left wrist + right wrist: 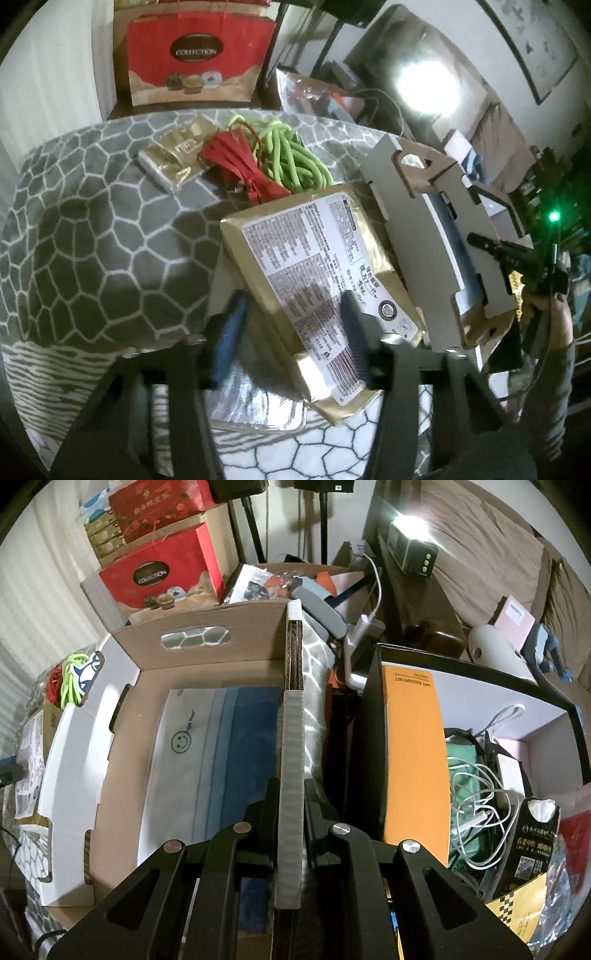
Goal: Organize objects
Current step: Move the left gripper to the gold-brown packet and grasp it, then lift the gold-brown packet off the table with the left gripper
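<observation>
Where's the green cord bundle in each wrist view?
Left wrist: the bright green cord bundle lies upper centre on the grey patterned blanket, beside the red ribbon.
Right wrist: far left edge, beyond the cardboard box wall.
Shared landmark: red COLLECTION bag.

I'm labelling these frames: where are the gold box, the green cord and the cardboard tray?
gold box (317, 273), left wrist view, on its white printed label.
green cord (295, 158), left wrist view, mid-bundle.
cardboard tray (207, 657), right wrist view, far inner wall.
</observation>
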Demonstrator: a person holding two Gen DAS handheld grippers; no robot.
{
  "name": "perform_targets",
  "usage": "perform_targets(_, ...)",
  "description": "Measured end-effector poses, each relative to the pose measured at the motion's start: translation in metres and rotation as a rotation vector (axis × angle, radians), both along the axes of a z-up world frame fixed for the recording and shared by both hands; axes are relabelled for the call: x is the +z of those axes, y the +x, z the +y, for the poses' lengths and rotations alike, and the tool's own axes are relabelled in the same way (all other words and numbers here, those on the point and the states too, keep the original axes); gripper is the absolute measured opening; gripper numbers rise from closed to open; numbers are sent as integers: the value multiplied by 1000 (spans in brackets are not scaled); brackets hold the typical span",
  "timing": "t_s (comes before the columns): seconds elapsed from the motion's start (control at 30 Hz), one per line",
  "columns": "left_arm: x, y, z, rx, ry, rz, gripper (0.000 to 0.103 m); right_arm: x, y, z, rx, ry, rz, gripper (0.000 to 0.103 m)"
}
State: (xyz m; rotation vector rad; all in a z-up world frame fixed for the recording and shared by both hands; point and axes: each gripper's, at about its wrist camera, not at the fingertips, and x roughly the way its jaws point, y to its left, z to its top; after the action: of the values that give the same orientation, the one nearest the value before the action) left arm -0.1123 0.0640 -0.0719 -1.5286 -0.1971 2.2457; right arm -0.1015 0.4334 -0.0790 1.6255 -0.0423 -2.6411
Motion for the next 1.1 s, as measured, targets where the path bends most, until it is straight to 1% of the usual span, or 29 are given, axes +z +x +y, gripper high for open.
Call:
perform_targets(0.07,-2,-1,-2,22,-1,8,27,0,0,0,1,1,1,10)
perform_targets(0.1,-2,-2,-4,28,8,8,24,0,0,0,1,0,1,10)
perform_targets(0.17,-2,-3,-8,45,32,6,15,0,0,0,16,0,1,10)
perform_targets(0.27,3,-2,-10,50,58,22,11,0,0,0,17,2,2,10)
perform_targets(0.33,8,-3,-10,49,69,36,9,1,0,0,16,3,2,10)
perform_targets(0.43,19,-3,-3,37,91,46,9,1,0,0,16,5,1,10)
perform_targets(0.57,31,-3,20,-10,97,68,9,1,0,0,16,3,1,11)
perform_targets(0.63,35,-4,33,-36,115,64,9,2,0,-1,15,3,0,11)
perform_targets(0.7,38,-4,43,-57,118,77,9,2,1,0,9,21,1,11)
perform_targets(0.73,40,-4,46,-72,141,85,11,2,0,1,6,21,0,11)
perform_targets(0.77,43,-4,46,-103,212,94,21,2,1,2,4,17,-1,11)
perform_targets(0.83,43,-6,41,-126,324,81,30,2,1,4,2,3,0,11)
perform_targets(0.87,41,-7,39,-125,350,71,30,2,1,4,2,2,0,11)
perform_targets(1.0,36,-13,40,-114,356,56,29,2,1,3,2,11,2,11)
perform_targets(1.1,38,-14,48,-117,386,54,29,2,1,1,0,16,3,11)
